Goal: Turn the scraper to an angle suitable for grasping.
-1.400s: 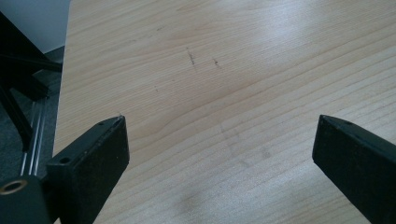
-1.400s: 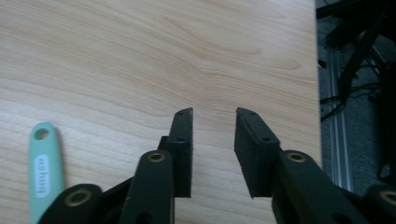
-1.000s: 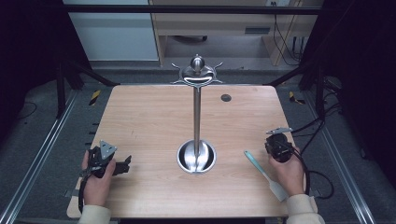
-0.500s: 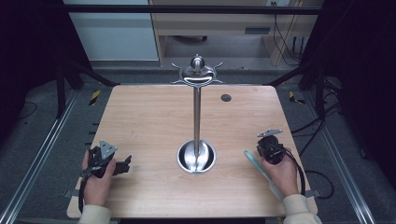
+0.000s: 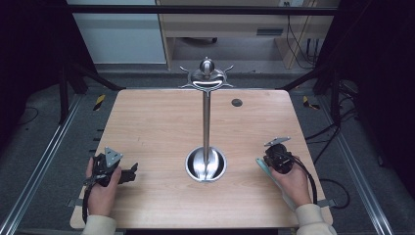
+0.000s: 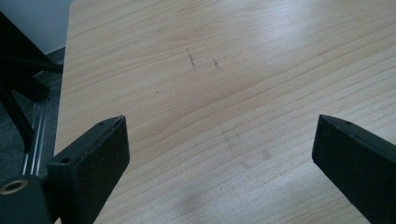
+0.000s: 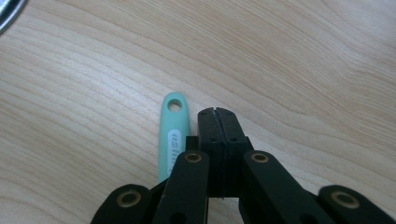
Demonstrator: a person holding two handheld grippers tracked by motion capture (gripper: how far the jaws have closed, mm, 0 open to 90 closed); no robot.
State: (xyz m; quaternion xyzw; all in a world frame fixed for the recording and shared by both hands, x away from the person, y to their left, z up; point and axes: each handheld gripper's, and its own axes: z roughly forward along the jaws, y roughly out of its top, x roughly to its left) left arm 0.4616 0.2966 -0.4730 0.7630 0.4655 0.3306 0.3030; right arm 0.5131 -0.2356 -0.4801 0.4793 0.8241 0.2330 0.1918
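The work in hand looks like the approach to a pickup: the right gripper (image 7: 218, 112) hovers low over the table (image 5: 156, 127) with its jaws pressed together on nothing, just beside a mint-green handle (image 7: 171, 140) that lies flat on the wood at the gripper's 9 o'clock. In the high view that handle (image 5: 261, 166) sits at about 3 o'clock from the steel stand's round base (image 5: 206, 165), near the table's right edge, and the right gripper (image 5: 276, 157) is directly beside it. The handle has a hanging hole at its far end and a white printed label too small to read. By my judgement the next move calls for spreading the jaws, shifting toward 9 o'clock to straddle the handle, then closing; the hole suggests it may be meant for one of the hooks at the stand's top (image 5: 207, 77), though that is a guess. The left gripper (image 6: 219, 140) idles at the table's 8 o'clock corner, jaws wide apart over bare wood. The tool's working end is hidden beneath the right gripper and hand, so what kind of utensil it is cannot be told.
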